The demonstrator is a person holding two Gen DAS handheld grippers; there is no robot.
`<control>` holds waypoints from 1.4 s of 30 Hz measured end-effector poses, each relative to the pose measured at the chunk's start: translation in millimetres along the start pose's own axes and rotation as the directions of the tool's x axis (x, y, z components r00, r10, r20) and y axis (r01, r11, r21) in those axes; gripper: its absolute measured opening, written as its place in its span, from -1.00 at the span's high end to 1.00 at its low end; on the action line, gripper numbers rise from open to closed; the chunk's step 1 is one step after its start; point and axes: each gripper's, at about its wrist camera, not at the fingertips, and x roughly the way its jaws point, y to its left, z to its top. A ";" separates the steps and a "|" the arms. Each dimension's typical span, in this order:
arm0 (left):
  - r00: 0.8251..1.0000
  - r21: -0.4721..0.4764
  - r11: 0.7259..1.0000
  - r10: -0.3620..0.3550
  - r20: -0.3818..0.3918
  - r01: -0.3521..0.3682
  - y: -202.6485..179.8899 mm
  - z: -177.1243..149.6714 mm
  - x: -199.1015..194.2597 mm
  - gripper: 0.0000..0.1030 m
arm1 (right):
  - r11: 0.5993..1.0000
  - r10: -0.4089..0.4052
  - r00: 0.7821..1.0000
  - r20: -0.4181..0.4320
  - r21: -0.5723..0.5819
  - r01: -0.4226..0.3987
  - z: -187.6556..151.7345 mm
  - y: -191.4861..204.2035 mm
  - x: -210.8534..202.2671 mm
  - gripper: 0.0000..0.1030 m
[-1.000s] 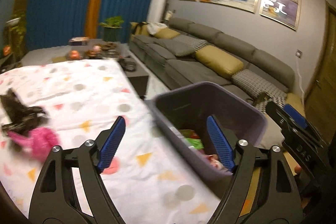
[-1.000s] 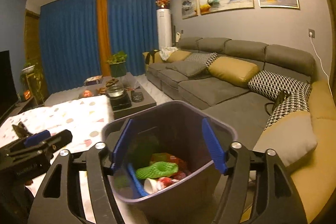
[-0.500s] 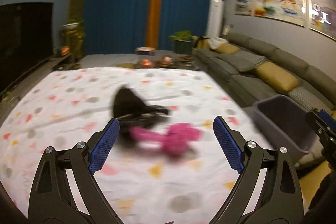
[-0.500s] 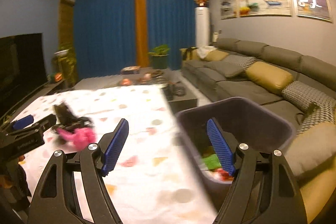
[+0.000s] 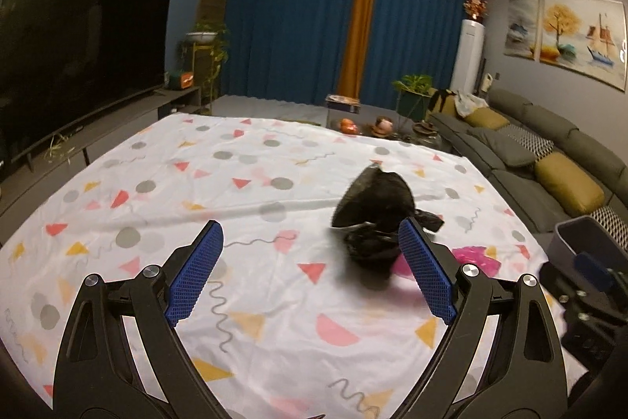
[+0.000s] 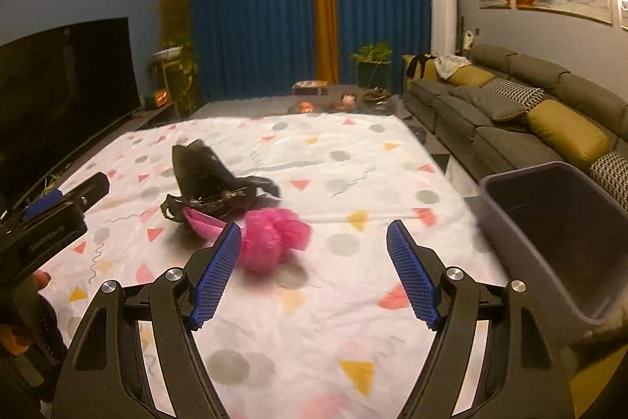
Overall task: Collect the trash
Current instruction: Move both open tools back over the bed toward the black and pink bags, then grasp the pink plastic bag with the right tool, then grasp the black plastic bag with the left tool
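Note:
A crumpled black plastic bag [image 5: 376,211] lies on the patterned white cloth [image 5: 235,191], with a pink crumpled bag [image 5: 475,258] beside it. In the right wrist view the black bag [image 6: 212,179] and pink bag [image 6: 271,238] lie left of centre. My left gripper [image 5: 312,271] is open and empty, its right finger just in front of the black bag. My right gripper [image 6: 314,273] is open and empty, the pink bag by its left finger. The grey trash bin [image 6: 557,234] stands at the table's right edge and also shows in the left wrist view [image 5: 585,242].
A grey sofa [image 6: 510,112] with yellow cushions runs along the right wall. A dark TV [image 5: 74,53] on a low cabinet is to the left. A coffee table with small items [image 6: 333,101] stands beyond the cloth, before blue curtains.
Both grippers swung left, away from the bin and toward the bags on the cloth. The bin has shifted to the right edge of both views. Both stayed open.

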 end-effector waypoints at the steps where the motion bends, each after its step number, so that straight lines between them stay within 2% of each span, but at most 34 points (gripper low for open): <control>1: 1.000 -0.004 1.000 0.001 0.001 -0.001 1.9 0.1 0.8 -0.73 | 1.000 0.005 1.000 -0.010 -0.006 -0.005 1.1 6.4 7.7 -0.39; 11: 1.000 -0.017 1.000 0.002 -0.002 -0.002 9.5 -2.1 9.6 -0.73 | 0.999 0.015 0.997 -0.082 -0.029 -0.017 4.2 28.7 55.9 -0.23; 13: 1.000 -0.027 1.000 -0.001 -0.008 0.001 12.5 -2.3 11.3 -0.73 | 0.999 0.012 0.996 -0.090 -0.028 -0.014 4.4 28.9 61.7 -0.11; 20: 1.000 -0.046 0.999 -0.009 -0.022 0.008 15.2 -3.8 14.9 -0.73 | 0.999 0.033 0.987 -0.159 -0.015 -0.036 4.3 27.0 79.5 0.10; 26: 1.000 -0.043 0.999 -0.013 -0.029 0.012 13.4 -5.6 16.4 -0.73 | 0.997 0.076 0.977 -0.199 0.013 -0.075 1.3 22.2 86.2 0.41; 28: 0.999 -0.042 0.999 -0.015 -0.031 0.014 13.2 -6.2 17.1 -0.73 | 0.996 0.084 0.977 -0.197 0.019 -0.082 0.6 20.9 85.8 0.48; 35: 0.998 -0.042 0.999 -0.033 -0.052 0.031 9.8 -8.3 21.6 -0.73 | 0.997 0.068 0.989 -0.132 0.056 -0.061 -0.1 8.5 70.3 0.53; 42: 0.990 -0.035 0.995 -0.096 -0.103 0.093 -12.3 -7.6 39.8 -0.73 | 0.993 0.032 0.998 -0.054 0.113 -0.025 10.2 -20.0 49.0 0.53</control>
